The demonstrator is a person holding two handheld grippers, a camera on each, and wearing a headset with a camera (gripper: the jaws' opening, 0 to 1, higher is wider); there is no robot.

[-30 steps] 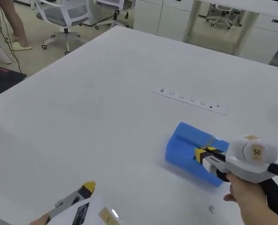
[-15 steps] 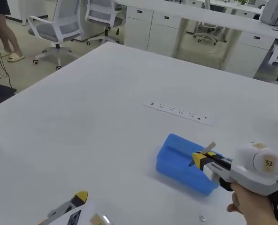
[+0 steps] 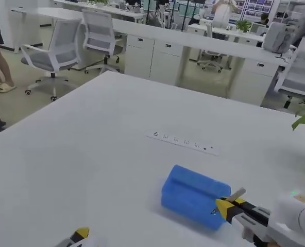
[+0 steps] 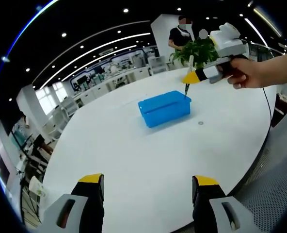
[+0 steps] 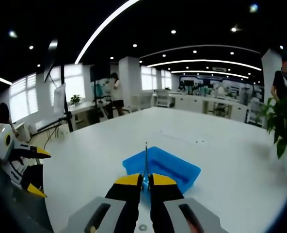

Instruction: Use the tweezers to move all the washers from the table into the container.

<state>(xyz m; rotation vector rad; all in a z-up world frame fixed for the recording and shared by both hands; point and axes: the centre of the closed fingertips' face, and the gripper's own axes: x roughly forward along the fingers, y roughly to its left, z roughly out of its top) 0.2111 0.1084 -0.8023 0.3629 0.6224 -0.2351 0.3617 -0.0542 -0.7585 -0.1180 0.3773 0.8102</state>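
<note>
The task looks unfinished. One small grey metal washer point(image 4: 200, 123) lies on the white surface point(image 4: 134, 160) just beside the shallow blue plastic rectangular container point(image 4: 164, 108), on the side nearest the person's hand. The frames do not show whether any washers are already inside the container: its floor appears bare blue in the right gripper view, but it is too small and soft to be sure. By my reading, at least that one washer has yet to be picked up and dropped in.

The right hand-held gripper point(image 5: 145, 180) is closed tight on the thin metal tweezers point(image 5: 146, 158). Its yellow-tipped jaws are pressed together around the shaft, and the tweezers point out over the container. In the left gripper view the tweezer tip stands at a corner of the container's rim. Whether it touches the rim, or carries a washer, is too fine to tell.

The left hand-held gripper point(image 4: 148, 191) is spread wide with nothing between its jaws. It is held well apart from the container, above the bare surface on the side opposite the right hand-held gripper.
</note>
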